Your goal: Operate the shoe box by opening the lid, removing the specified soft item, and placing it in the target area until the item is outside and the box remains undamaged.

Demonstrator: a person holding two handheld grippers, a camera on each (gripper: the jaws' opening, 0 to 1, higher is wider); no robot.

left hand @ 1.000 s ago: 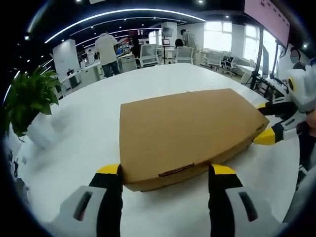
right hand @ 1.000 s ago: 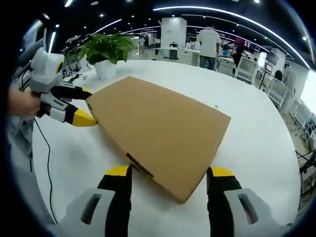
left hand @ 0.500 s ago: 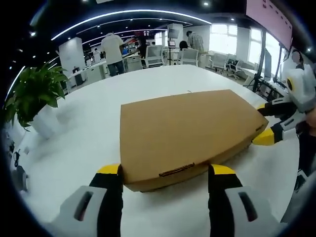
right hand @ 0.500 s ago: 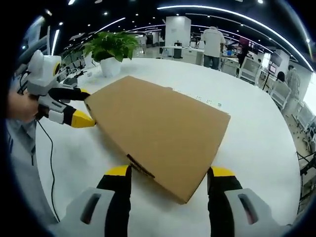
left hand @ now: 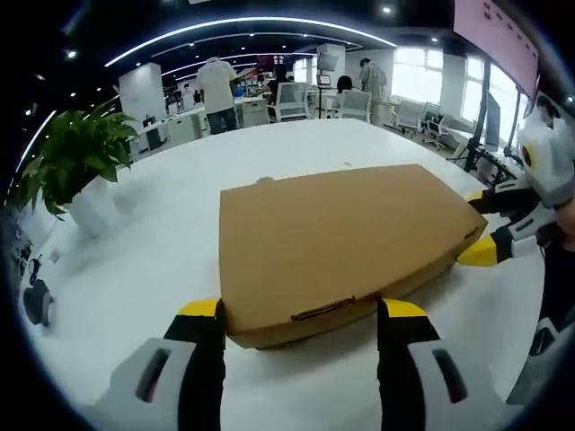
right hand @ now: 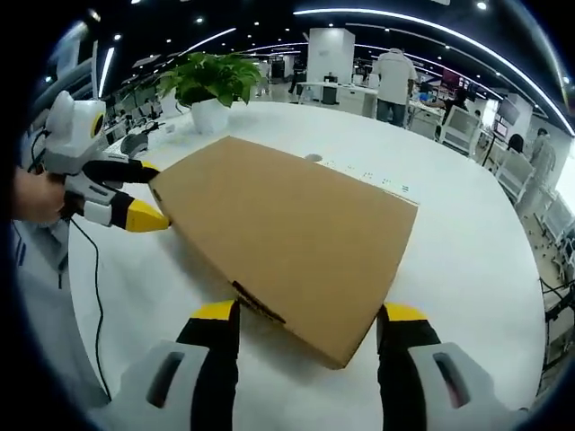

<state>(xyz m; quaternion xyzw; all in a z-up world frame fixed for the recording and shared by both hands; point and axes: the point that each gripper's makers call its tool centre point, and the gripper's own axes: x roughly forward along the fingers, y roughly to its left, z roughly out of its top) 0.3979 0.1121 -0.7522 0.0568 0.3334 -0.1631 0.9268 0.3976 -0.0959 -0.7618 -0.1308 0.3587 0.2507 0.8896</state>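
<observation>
A closed brown cardboard shoe box (left hand: 341, 229) lies flat on the white table (left hand: 162, 233). Its lid is down, with a slot tab at the near end. My left gripper (left hand: 303, 312) is open, its yellow-tipped jaws straddling that near end. The right gripper (left hand: 490, 224) comes in from the right, open around the box's far corner. In the right gripper view the same box (right hand: 287, 229) lies between my right gripper's (right hand: 310, 313) open jaws. The left gripper (right hand: 121, 190), held by a hand (right hand: 31, 193), is open at the box's left corner. The box's contents are hidden.
A potted green plant (left hand: 72, 166) stands on the table's left side, seen as the plant (right hand: 211, 81) at the back in the right gripper view. A black cable (right hand: 90, 296) trails off the table's left edge. People and desks stand far behind.
Both views have swung a little, bringing the plant further into the picture. The box and both grippers hold their places.
</observation>
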